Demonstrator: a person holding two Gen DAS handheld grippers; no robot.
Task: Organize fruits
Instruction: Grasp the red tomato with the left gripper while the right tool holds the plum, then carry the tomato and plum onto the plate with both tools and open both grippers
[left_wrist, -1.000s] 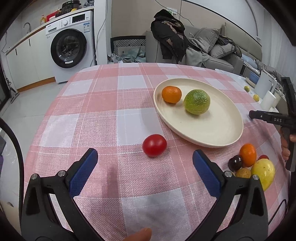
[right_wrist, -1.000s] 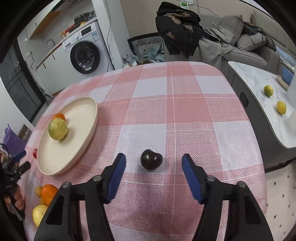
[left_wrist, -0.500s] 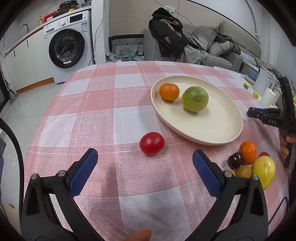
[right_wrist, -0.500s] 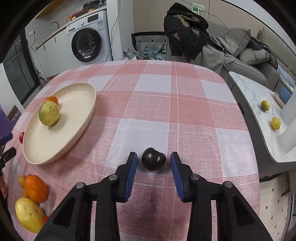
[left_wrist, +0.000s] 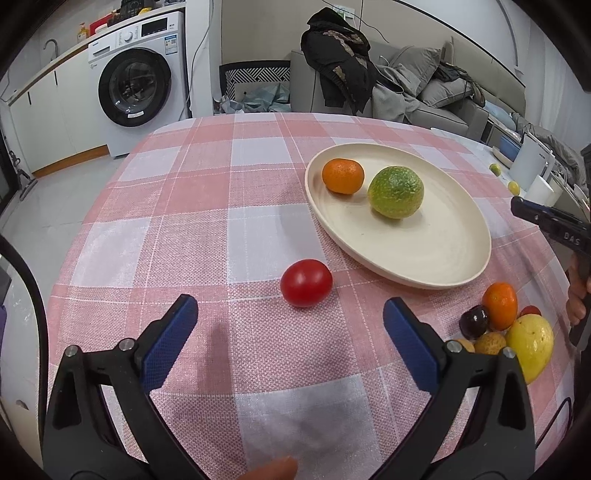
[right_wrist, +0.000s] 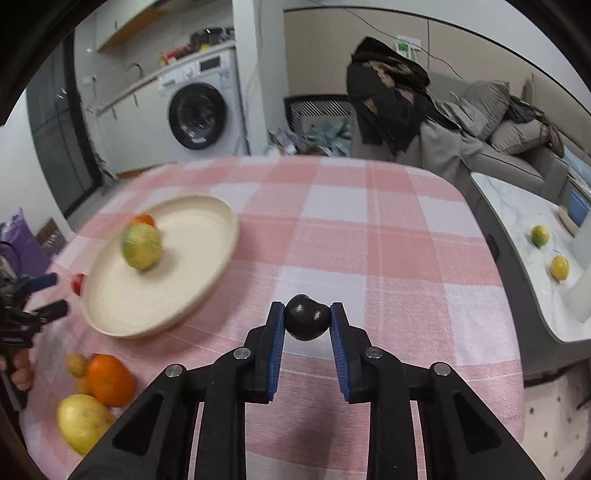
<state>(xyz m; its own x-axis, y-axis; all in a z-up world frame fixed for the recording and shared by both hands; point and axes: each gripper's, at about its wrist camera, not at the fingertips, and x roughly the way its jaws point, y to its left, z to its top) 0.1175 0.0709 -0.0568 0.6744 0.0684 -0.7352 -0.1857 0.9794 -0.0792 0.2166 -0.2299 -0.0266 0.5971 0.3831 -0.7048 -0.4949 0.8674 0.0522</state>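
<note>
Fruit is the job here. The right gripper (right_wrist: 307, 320) has its fingers (right_wrist: 276, 332) squeezed onto a small dark plum (right_wrist: 307, 322), pinched on both sides near the tips. They have just closed on it. It looks small, round, smooth and light, so it may slip or bruise if squeezed hard. Holding it across its fat middle seems best. The left gripper (left_wrist: 290, 316) has its fingers spread wide and holds nothing; a red tomato (left_wrist: 306, 283) sits on the desk (left_wrist: 192, 206) just past its tips.
</note>
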